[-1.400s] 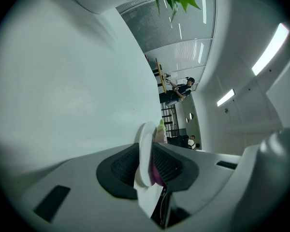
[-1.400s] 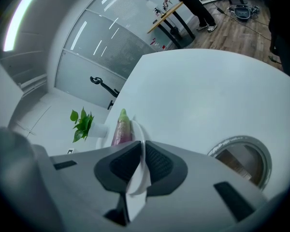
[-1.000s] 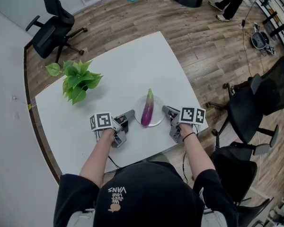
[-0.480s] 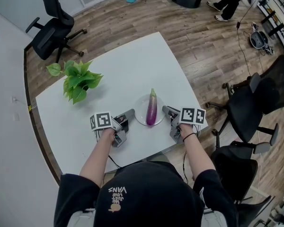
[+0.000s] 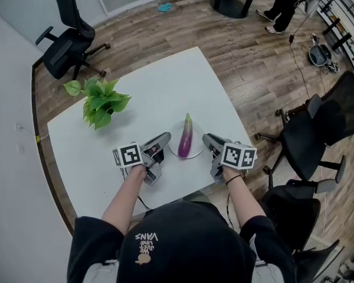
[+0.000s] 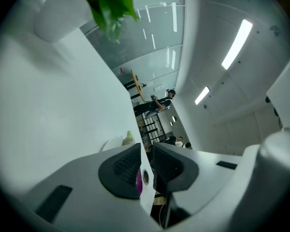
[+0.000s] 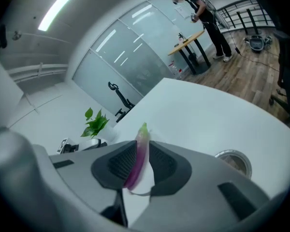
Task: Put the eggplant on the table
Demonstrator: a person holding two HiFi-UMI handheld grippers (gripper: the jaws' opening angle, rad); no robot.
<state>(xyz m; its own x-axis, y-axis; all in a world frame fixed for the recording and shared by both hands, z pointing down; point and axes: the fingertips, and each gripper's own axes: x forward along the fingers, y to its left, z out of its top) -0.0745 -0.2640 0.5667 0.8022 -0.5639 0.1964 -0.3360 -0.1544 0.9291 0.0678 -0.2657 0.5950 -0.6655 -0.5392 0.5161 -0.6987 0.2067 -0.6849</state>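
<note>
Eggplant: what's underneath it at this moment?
The eggplant lies on a small white plate, which sits on the white table. The plate's rim shows on both sides; its middle is covered by the eggplant.

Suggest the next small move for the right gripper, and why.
Probably ease the right gripper forward until its open jaws straddle the eggplant. The eggplant lies on the plate, just ahead and in line with the jaws, and nothing grips it.

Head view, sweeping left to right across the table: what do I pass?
plant → left gripper → eggplant → right gripper
</note>
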